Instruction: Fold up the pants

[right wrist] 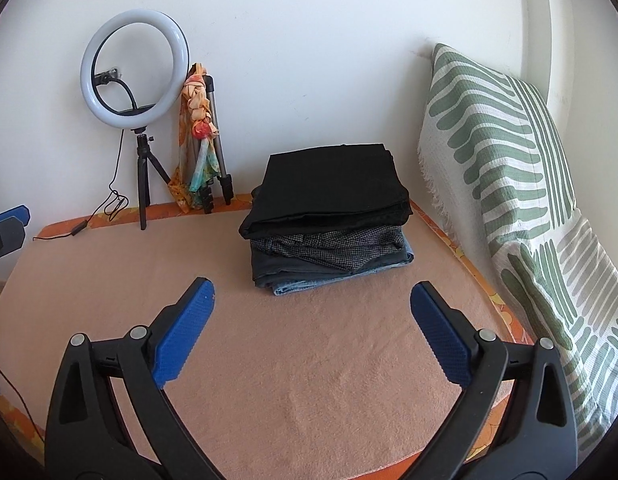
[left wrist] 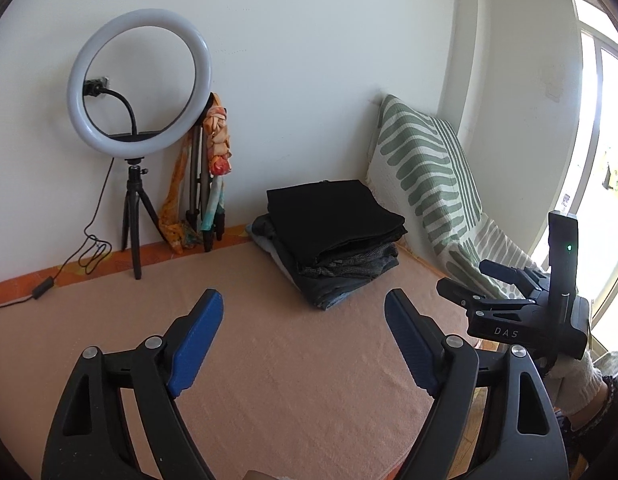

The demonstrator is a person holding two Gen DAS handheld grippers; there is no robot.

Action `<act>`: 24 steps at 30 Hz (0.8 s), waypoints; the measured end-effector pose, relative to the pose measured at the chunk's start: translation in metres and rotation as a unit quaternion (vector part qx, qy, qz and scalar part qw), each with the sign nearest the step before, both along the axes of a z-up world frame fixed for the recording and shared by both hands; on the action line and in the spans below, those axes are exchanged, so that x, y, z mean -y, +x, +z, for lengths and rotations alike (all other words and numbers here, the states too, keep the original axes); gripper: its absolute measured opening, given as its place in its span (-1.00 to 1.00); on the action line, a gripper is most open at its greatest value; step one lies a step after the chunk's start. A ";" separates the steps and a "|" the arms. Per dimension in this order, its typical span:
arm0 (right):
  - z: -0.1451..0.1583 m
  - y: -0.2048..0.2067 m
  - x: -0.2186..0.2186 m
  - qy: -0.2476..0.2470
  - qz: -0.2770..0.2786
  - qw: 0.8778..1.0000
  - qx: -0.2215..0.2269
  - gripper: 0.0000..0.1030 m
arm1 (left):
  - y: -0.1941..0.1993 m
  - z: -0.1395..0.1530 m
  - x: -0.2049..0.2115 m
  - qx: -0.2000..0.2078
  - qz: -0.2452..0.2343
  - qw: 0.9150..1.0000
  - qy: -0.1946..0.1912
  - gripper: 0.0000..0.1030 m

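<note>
A stack of folded pants [left wrist: 333, 240] sits at the far side of the peach blanket [left wrist: 293, 380], black pair on top, grey and denim pairs under it. It also shows in the right wrist view [right wrist: 329, 216]. My left gripper [left wrist: 305, 304] is open and empty, hovering over the blanket short of the stack. My right gripper [right wrist: 313, 292] is open and empty, just in front of the stack. The right gripper's body [left wrist: 525, 304] shows at the right of the left wrist view. A blue fingertip of the left gripper [right wrist: 13, 216] shows at the left edge of the right wrist view.
A ring light on a tripod [right wrist: 135, 68] and a second tripod draped with a scarf [right wrist: 199, 136] stand against the back wall. A cable [left wrist: 61, 268] runs along the blanket's far left edge. A green-striped cushion [right wrist: 509, 168] leans at the right.
</note>
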State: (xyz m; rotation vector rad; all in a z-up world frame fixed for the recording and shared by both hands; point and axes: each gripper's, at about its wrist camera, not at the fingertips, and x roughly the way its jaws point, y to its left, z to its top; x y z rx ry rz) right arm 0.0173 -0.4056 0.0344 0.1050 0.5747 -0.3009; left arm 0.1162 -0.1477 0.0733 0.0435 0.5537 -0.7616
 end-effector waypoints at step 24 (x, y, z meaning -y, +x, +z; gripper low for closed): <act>-0.045 -0.016 -0.012 0.002 -0.012 1.000 0.001 0.95 | -0.022 -0.063 -0.002 -0.002 0.054 0.993 0.108 0.72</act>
